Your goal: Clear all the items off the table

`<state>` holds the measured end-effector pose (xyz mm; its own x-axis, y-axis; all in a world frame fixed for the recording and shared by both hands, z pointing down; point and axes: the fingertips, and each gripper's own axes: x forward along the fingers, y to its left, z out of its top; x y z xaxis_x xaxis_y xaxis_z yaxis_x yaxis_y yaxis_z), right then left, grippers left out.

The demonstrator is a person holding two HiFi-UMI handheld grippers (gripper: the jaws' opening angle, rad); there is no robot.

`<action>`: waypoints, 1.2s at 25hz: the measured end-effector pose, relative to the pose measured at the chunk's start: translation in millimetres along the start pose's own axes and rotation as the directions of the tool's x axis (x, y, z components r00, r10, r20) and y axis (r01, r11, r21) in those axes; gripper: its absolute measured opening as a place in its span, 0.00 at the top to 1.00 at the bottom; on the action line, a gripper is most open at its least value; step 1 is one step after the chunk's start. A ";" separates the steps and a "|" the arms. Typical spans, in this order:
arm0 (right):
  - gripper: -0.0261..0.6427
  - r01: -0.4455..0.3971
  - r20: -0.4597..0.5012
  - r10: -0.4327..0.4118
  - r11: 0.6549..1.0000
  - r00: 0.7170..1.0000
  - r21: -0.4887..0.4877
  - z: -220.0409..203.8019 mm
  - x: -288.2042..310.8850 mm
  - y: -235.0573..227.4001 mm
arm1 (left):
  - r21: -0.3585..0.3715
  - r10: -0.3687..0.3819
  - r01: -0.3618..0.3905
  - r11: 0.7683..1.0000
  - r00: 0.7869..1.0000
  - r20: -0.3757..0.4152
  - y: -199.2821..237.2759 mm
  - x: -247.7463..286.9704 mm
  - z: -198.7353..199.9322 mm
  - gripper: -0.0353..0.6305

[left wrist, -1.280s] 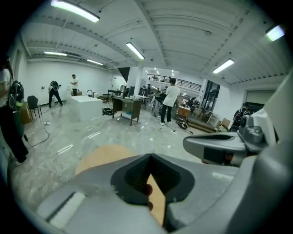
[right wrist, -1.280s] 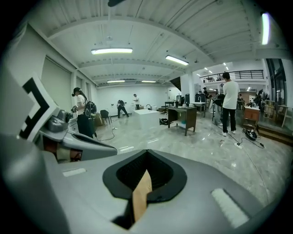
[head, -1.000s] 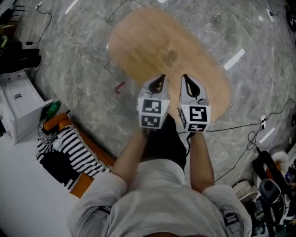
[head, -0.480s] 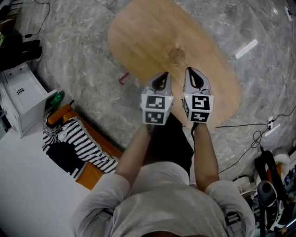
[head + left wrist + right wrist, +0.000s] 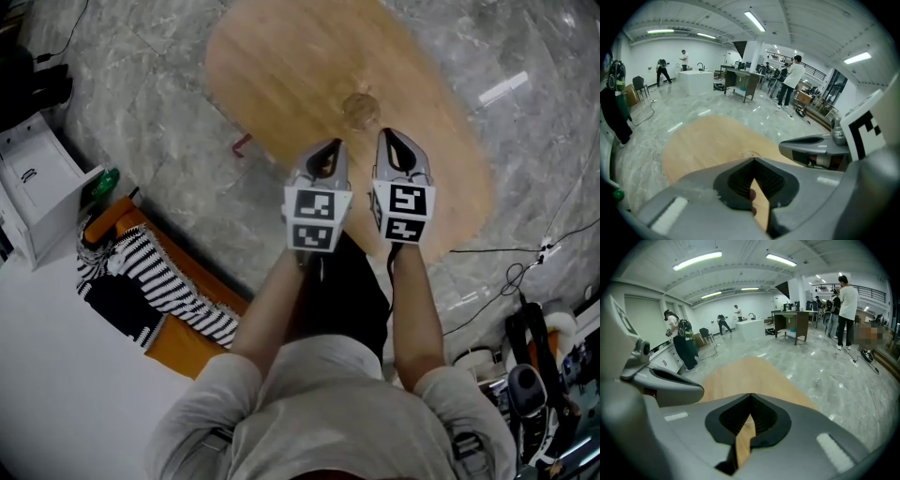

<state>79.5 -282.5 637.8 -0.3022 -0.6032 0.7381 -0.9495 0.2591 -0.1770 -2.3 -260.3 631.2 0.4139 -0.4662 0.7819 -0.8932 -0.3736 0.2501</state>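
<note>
**Both grippers closed, short of one clear object on the table**

Head view.
- An oval light-wood table (image 5: 281, 66) fills the upper centre. Its long axis runs from upper left to lower right.
- One thing is on it: a small clear round glass-like object (image 5: 359, 108) near the table's middle. What kind of vessel it is, I cannot tell.
- The object looks round from above, so it shows no long axis to line up with.
- The left gripper (image 5: 332, 145) and right gripper (image 5: 385, 134) sit side by side at frame centre, over the table's near edge, both pointing up-frame.
- The object lies up-frame of both, between their two lines and touching neither. The right tips look slightly nearer.
- At lower left, on the floor, is a black-and-white striped cloth (image 5: 150, 286) in an orange bin.

Left gripper view.
- The jaws are pressed together at the tips and pinch nothing.
- A small pinkish shape shows through the opening behind the tips; I cannot identify it.
- The clear object shows faintly at centre frame, just above the tips, so it is ahead on the wood.

Right gripper view.
- The jaws meet at the tips and hold nothing. Only wood shows through the gap.
- The object is not clearly made out here; it is likely masked by the closed tips.

Judgement: the reach is straight forward, jaws would have to spread first, and the right gripper has the shorter path.
</note>
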 end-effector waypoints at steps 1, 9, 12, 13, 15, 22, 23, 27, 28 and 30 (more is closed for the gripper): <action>0.95 0.005 -0.024 -0.005 1.000 1.000 0.003 -5.8 3.0 -2.0 | -0.008 0.000 0.000 1.000 1.000 0.001 0.3 2.1 -2.8 0.92; 0.95 0.028 -0.081 -0.030 0.999 0.996 -0.026 -32.3 32.7 -18.4 | -0.036 0.000 0.000 0.999 1.000 -0.019 1.7 24.2 -35.4 0.92; 0.95 0.029 -0.088 -0.030 1.000 0.996 -0.013 -38.4 48.7 -21.7 | -0.031 0.001 -0.002 1.000 0.999 -0.032 6.1 33.8 -46.0 0.92; 0.95 0.028 -0.090 -0.029 1.000 0.995 -0.011 -40.1 53.3 -22.5 | -0.033 0.003 -0.004 0.999 0.999 -0.036 7.3 35.8 -48.8 0.92; 0.95 0.033 -0.099 -0.035 0.999 0.994 -0.023 -44.1 61.3 -25.0 | -0.038 0.004 -0.006 0.999 0.999 -0.044 8.6 38.3 -54.4 0.92; 0.84 -0.005 -0.139 -0.008 0.996 0.990 -0.094 -54.2 79.4 -23.8 | -0.055 0.008 -0.012 0.998 0.998 -0.062 7.9 41.4 -69.0 0.92; 0.84 -0.009 -0.141 -0.005 0.995 0.990 -0.096 -55.1 81.7 -24.4 | -0.059 0.012 -0.016 0.998 0.998 -0.063 8.9 42.3 -70.0 0.92; 0.84 -0.011 -0.148 -0.004 0.995 0.989 -0.103 -56.1 91.3 -28.9 | -0.075 0.015 -0.020 0.997 0.998 -0.068 10.2 42.4 -74.2 0.92; 0.84 -0.014 -0.157 -0.003 0.994 0.988 -0.107 -56.9 94.3 -29.9 | -0.077 0.015 -0.020 0.997 0.997 -0.071 10.0 41.4 -75.2 0.92; 0.84 -0.025 -0.177 0.005 0.993 0.984 -0.113 -58.1 101.0 -31.8 | -0.081 0.018 -0.024 0.996 0.997 -0.076 10.5 39.3 -75.0 0.92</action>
<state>84.1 -307.8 755.8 -0.2871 -0.4585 0.8410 -0.9260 0.3576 -0.1211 -8.6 -222.4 707.4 0.3837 -0.4105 0.8272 -0.9140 -0.2963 0.2770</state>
